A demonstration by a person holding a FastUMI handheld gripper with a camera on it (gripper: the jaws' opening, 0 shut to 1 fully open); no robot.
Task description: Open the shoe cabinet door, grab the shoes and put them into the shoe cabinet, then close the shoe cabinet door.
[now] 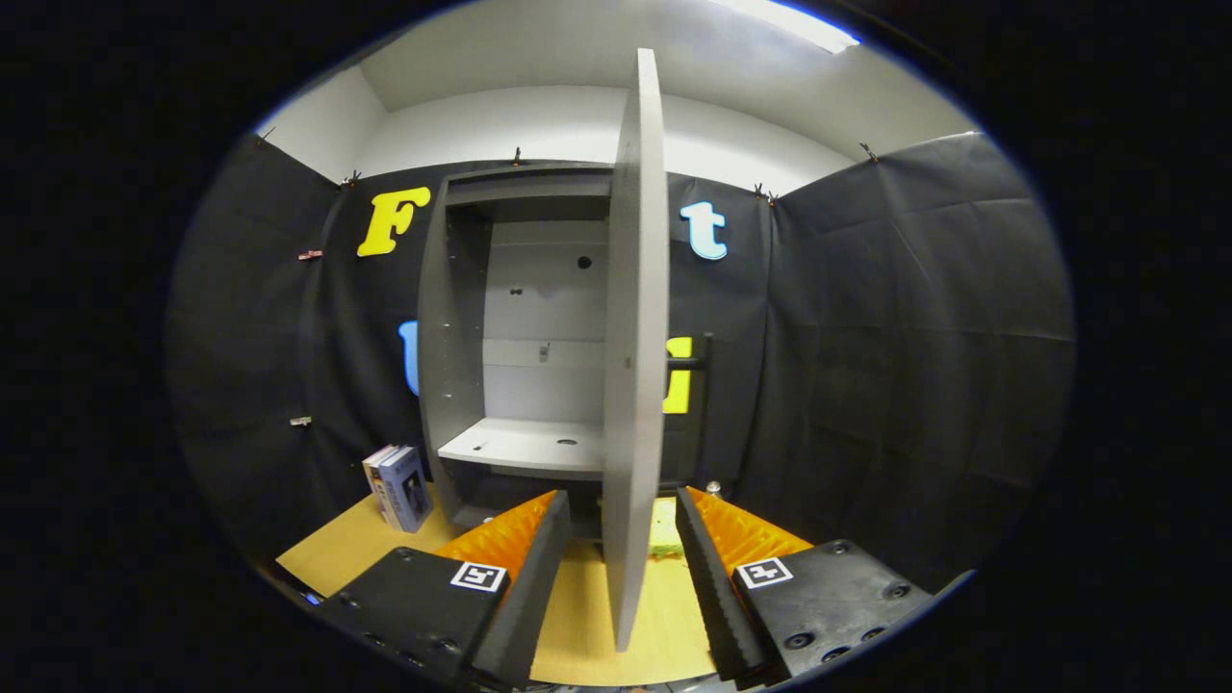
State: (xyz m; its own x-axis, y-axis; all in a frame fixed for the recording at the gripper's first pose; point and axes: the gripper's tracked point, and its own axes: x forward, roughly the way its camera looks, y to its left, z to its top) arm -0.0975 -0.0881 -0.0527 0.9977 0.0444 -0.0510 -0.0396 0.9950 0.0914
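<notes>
The grey shoe cabinet (452,327) stands open against the back wall, its lower shelf (525,445) bare. Its door (635,337) is swung out towards me and seen edge-on, reaching down between my fingers. A dark bar handle (701,385) sticks out on the door's right face. My gripper (621,500) is open, one finger on each side of the door's lower edge, with a gap on both sides. A small yellow-green thing (664,537), possibly a shoe, lies low just beyond the right finger, mostly hidden by the door.
A wooden surface (587,616) runs from under the fingers to the cabinet's foot. A few upright books (397,486) lean by the cabinet's left side. Black cloth walls close in on the left and right.
</notes>
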